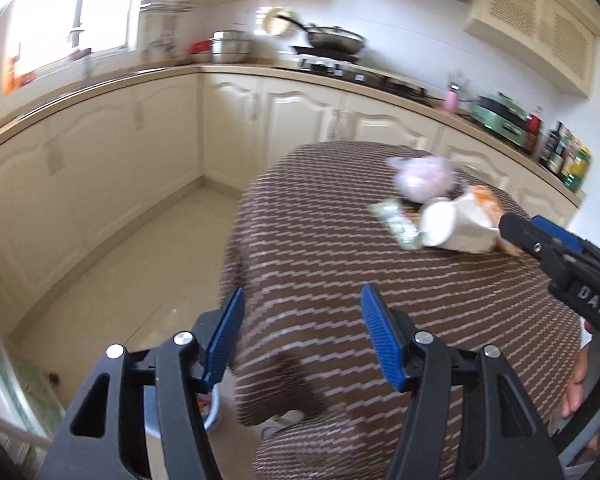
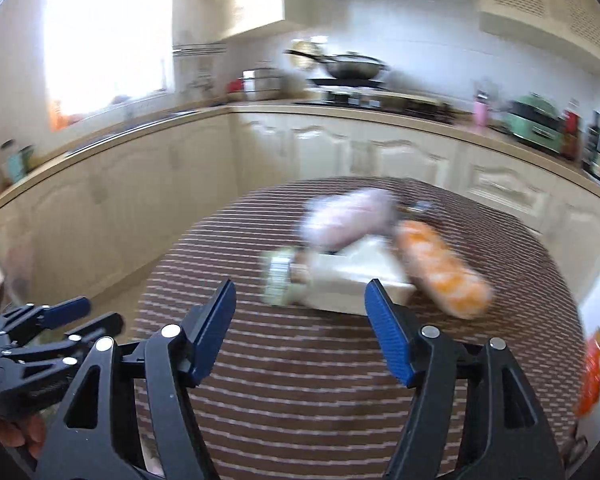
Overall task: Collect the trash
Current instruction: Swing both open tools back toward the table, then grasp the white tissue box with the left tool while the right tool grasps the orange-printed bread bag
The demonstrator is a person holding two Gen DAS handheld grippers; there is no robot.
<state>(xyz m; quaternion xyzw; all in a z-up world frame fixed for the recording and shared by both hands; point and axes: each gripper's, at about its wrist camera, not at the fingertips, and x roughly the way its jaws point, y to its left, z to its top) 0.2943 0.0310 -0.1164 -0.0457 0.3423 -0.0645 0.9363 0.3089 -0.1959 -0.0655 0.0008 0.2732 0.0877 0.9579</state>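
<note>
A small pile of trash lies on the round table with the brown striped cloth (image 1: 340, 264). It holds a pale pink plastic bag (image 1: 424, 178), a white container on its side (image 1: 456, 226), an orange wrapper (image 1: 486, 196) and a green wrapper (image 1: 396, 226). My left gripper (image 1: 302, 336) hangs open over the table's near left edge, with nothing between its pads. From the right, my right gripper (image 1: 528, 230) reaches close to the white container. In the right wrist view my right gripper (image 2: 302, 320) is open just short of the white container (image 2: 360, 280), the pink bag (image 2: 348, 216), the orange wrapper (image 2: 444, 272) and the green wrapper (image 2: 278, 280). Both views are blurred.
Cream cabinets and a countertop (image 1: 260, 70) wrap the room, carrying a wok (image 1: 336, 40), pots and bottles. A pale bin (image 1: 212, 410) stands on the tiled floor by the table. A red-orange packet (image 2: 592, 372) shows at the right edge. My left gripper (image 2: 88, 316) is low on the left.
</note>
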